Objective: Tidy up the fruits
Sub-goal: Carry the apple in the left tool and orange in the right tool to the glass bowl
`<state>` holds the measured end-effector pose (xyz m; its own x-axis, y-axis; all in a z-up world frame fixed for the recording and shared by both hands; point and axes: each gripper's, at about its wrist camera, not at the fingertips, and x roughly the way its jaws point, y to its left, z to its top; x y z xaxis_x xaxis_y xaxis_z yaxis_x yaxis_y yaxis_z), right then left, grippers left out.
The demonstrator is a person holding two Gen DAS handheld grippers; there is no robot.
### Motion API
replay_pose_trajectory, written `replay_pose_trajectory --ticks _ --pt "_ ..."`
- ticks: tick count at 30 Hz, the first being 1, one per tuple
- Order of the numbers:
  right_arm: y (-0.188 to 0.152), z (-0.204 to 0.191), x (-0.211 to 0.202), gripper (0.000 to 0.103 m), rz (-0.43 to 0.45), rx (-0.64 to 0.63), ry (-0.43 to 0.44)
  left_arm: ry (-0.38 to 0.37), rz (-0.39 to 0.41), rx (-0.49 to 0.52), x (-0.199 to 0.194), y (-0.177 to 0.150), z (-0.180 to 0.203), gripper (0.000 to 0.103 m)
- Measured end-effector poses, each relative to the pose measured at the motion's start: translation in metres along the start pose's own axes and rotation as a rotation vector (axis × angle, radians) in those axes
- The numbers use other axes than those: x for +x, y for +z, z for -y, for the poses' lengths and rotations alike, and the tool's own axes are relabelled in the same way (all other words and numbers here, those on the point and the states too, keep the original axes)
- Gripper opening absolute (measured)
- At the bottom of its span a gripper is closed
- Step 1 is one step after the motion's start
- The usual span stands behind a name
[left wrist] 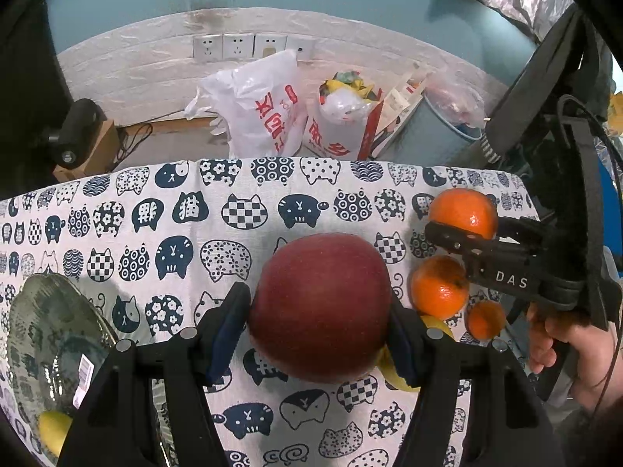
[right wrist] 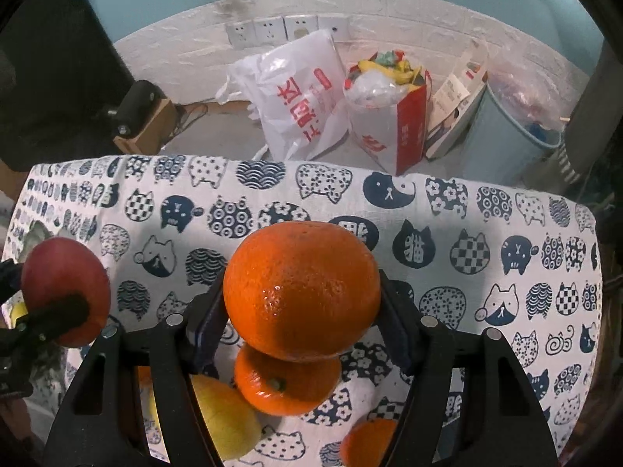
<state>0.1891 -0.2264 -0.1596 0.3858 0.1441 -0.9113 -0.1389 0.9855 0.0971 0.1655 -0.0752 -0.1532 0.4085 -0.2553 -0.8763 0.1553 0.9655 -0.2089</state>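
Observation:
My left gripper [left wrist: 319, 311] is shut on a big red apple [left wrist: 321, 303], held above the cat-print tablecloth [left wrist: 155, 210]. My right gripper [right wrist: 301, 303] is shut on a large orange [right wrist: 301, 288], lifted off the cloth. Under it lie a second orange [right wrist: 286, 383], a yellow fruit [right wrist: 226, 416] and a third orange [right wrist: 368, 441]. The left wrist view shows the right gripper [left wrist: 471, 222] with its orange [left wrist: 465, 210] above two oranges [left wrist: 440, 286] on the cloth. A glass bowl [left wrist: 46, 334] at the left holds a yellow fruit [left wrist: 54, 428].
The table's far edge drops to a floor with white plastic bags [left wrist: 264, 105], a red-and-white bag [right wrist: 389, 116] and a blue bucket [right wrist: 510, 128]. A person's hand [left wrist: 564, 350] grips the right gripper's handle. Wall sockets [left wrist: 237, 46] sit behind.

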Motion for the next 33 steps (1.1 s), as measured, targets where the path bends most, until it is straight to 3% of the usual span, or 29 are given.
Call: replay_pose_trajectory --ticks 33 --pt "-0.015 -0.100 -0.119 0.069 0.155 -0.132 0.108 0.002 0.126 -0.041 -0.100 -0.040 -0.030 0.067"
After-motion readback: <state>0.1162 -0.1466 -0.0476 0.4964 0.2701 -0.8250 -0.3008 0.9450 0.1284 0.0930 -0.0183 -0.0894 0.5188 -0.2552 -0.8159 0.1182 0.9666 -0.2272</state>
